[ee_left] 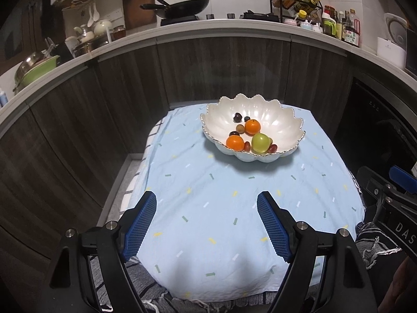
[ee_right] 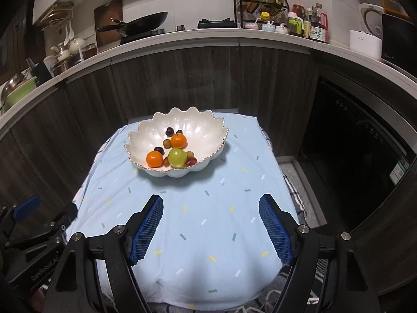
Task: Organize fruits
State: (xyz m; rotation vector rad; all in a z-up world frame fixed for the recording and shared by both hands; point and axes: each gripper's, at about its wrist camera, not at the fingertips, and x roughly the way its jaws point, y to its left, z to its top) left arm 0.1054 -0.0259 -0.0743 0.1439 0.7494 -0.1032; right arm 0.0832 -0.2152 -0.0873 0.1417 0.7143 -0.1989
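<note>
Tabletop under pale blue cloth carrying white scalloped bowl at far end, well ahead of both claws. All fruit sitting inside bowl: green fruit, two oranges, small dark grapes around them. Left claw standing wide, empty; bowl lying ahead, slightly right. Right claw standing wide, empty; bowl lying ahead, slightly left. Neither claw looking nearer.
</note>
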